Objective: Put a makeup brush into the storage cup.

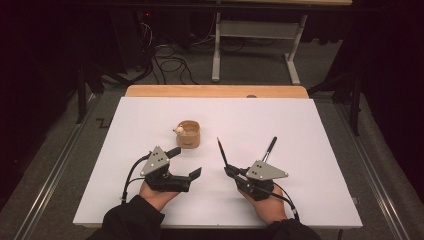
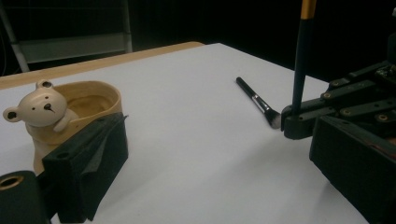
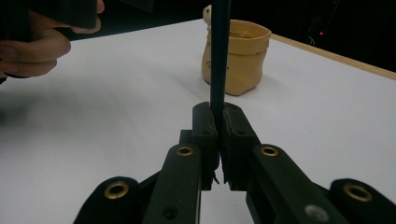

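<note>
A tan cup (image 1: pixel 188 134) with a small bear figure on its rim stands mid-board; it also appears in the left gripper view (image 2: pixel 88 100) and the right gripper view (image 3: pixel 237 56). My left gripper (image 1: pixel 185 162) (image 2: pixel 219 172) is open just in front of the cup, one jaw close beside it and nothing between the jaws. My right gripper (image 1: pixel 229 171) (image 3: pixel 219 126) (image 2: pixel 299 119) is shut on a thin black brush handle (image 1: pixel 221 151) (image 3: pixel 219 56) (image 2: pixel 302 56) with a gold band, which points up and away. A second black brush (image 1: pixel 269 149) (image 2: pixel 256 99) lies on the board.
A white board (image 1: pixel 300 125) covers the wooden table (image 1: pixel 215 91), with bare room on all sides of the cup. Beyond the table are dark floor, cables and a grey frame (image 1: pixel 257 45). A hand (image 3: pixel 42 44) holds the left gripper.
</note>
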`<move>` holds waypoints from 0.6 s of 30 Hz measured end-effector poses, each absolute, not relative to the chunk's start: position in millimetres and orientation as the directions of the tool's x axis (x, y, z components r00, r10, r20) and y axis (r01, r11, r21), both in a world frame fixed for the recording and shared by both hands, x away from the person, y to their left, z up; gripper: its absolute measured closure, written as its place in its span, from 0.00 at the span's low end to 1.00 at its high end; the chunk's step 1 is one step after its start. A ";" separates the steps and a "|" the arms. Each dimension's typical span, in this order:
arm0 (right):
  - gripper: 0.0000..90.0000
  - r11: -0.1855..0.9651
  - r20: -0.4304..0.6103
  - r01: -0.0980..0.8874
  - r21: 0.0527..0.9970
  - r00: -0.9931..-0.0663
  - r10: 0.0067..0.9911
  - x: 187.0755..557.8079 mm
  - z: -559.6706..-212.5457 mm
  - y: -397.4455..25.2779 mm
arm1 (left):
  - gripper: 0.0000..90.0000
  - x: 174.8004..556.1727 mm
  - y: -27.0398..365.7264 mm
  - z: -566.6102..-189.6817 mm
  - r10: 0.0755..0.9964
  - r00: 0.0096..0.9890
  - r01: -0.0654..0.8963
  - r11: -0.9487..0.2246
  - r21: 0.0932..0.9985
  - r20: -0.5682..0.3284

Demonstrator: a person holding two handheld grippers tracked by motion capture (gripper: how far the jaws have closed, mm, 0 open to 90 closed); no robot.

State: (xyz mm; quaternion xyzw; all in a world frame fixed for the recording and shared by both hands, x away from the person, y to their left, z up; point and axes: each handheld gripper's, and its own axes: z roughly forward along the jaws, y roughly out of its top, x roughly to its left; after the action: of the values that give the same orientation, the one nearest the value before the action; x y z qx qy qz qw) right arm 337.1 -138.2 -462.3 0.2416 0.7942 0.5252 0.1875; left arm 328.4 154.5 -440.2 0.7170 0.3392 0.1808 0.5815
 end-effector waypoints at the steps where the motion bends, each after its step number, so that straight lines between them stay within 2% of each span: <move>1: 0.96 0.337 -0.047 0.184 0.923 -0.816 0.576 336.9 -462.6 -137.3 | 0.06 328.7 153.8 -439.3 0.695 0.706 0.274 -0.092 0.957 -0.136; 12: 0.96 0.351 -0.049 0.181 0.919 -0.830 0.556 334.0 -465.8 -127.5 | 0.11 332.9 142.4 -431.3 0.666 0.731 0.267 -0.080 0.960 -0.147; 18: 0.96 0.362 -0.054 0.175 0.916 -0.838 0.542 331.9 -467.6 -122.2 | 0.19 332.7 134.4 -430.1 0.639 0.754 0.266 -0.087 0.960 -0.151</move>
State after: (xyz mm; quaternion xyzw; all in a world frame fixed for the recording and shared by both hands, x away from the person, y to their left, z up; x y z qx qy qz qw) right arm 331.9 -122.2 -467.6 0.2224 0.8059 0.5193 0.1771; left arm 332.7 134.4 -430.1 0.7205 0.3139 0.1560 0.5984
